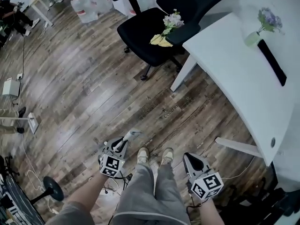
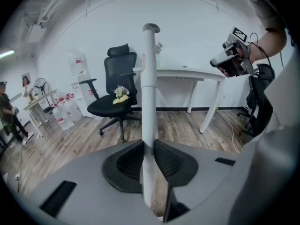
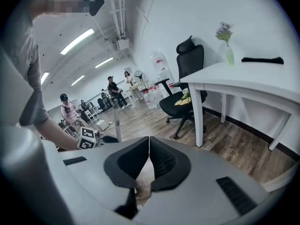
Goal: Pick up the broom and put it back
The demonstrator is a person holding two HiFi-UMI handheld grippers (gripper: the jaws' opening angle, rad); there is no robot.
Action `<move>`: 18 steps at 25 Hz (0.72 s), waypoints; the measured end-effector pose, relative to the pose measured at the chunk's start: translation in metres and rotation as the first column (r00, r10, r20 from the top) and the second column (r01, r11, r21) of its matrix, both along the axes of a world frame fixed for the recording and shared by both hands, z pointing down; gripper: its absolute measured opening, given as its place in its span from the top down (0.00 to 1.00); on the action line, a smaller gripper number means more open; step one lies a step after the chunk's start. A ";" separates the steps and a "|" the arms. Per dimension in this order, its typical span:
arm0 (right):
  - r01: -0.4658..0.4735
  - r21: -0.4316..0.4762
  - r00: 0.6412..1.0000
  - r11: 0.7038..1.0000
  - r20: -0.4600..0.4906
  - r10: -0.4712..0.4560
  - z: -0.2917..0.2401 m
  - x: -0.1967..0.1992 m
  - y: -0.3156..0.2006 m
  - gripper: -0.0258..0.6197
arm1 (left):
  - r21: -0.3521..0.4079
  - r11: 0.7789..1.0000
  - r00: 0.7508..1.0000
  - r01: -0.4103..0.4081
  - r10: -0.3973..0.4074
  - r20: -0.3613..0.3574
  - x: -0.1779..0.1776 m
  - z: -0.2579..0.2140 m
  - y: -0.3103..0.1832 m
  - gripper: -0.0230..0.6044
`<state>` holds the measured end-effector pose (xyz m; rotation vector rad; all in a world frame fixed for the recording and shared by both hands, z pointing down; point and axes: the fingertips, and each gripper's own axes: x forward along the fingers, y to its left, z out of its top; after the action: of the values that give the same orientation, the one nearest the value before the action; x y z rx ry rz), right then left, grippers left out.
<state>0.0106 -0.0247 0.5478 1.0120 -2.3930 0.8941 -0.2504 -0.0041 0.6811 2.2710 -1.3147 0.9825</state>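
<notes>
Both jaws are closed: our left gripper (image 2: 149,150) clamps the broom handle (image 2: 149,78) near its top end, our right gripper (image 3: 148,146) pinches nothing. We judge it light, stiff and smooth, so a firm grip matters; beyond stands the office chair (image 2: 114,104)

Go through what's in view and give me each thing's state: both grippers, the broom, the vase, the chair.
left gripper: jaws shut on the broom handle
broom handle: held roughly upright
right gripper: jaws together, nothing between them
vase: upright on the desk, flowers in it
office chair: flower bunch lying on its seat
</notes>
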 end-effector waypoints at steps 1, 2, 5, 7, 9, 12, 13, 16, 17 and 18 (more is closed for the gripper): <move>-0.014 0.017 1.000 1.000 0.005 0.014 -0.012 0.002 0.001 0.91 | 0.012 1.000 1.000 0.012 -0.012 -0.022 -0.001 -0.012 -0.003 0.83; -0.037 0.030 0.999 0.999 0.016 0.036 -0.023 0.004 0.001 0.91 | 0.022 1.000 0.999 0.017 -0.016 -0.046 0.000 -0.023 -0.005 0.83; -0.100 0.067 0.994 0.993 0.059 0.096 -0.058 0.004 0.005 0.91 | 0.051 0.998 0.994 0.030 -0.025 -0.107 0.003 -0.061 -0.005 0.83; -0.113 0.115 0.992 0.987 0.071 0.105 -0.084 0.004 0.008 0.91 | 0.065 0.995 0.988 0.070 -0.059 -0.146 0.009 -0.092 -0.005 0.83; -0.122 0.172 0.991 0.977 0.079 0.110 -0.114 0.008 0.008 0.91 | 0.087 0.989 0.977 0.118 -0.100 -0.186 0.019 -0.131 -0.010 0.83; -0.152 0.262 0.987 0.953 0.098 0.131 -0.164 0.019 0.005 0.91 | 0.151 0.974 0.960 0.168 -0.126 -0.252 0.037 -0.193 -0.021 0.83; -0.166 0.291 0.985 0.942 0.103 0.141 -0.181 0.025 0.004 0.91 | 0.176 0.970 0.956 0.169 -0.117 -0.269 0.046 -0.214 -0.025 0.83; -0.200 0.361 0.979 0.911 0.111 0.172 -0.228 0.043 0.001 0.91 | 0.236 0.958 0.946 0.164 -0.085 -0.312 0.067 -0.274 -0.039 0.83; -0.209 0.378 0.977 0.902 0.109 0.181 -0.241 0.049 -0.001 0.91 | 0.252 0.953 0.942 0.170 -0.081 -0.327 0.071 -0.294 -0.046 0.83; -0.217 0.393 0.976 0.893 0.105 0.191 -0.253 0.055 -0.004 0.91 | 0.267 0.947 0.936 0.180 -0.081 -0.343 0.074 -0.313 -0.053 0.83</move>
<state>0.0658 -0.0284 0.2945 1.4293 -2.6247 0.5061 -0.1764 -0.0570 0.3678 2.3858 -1.5164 0.3553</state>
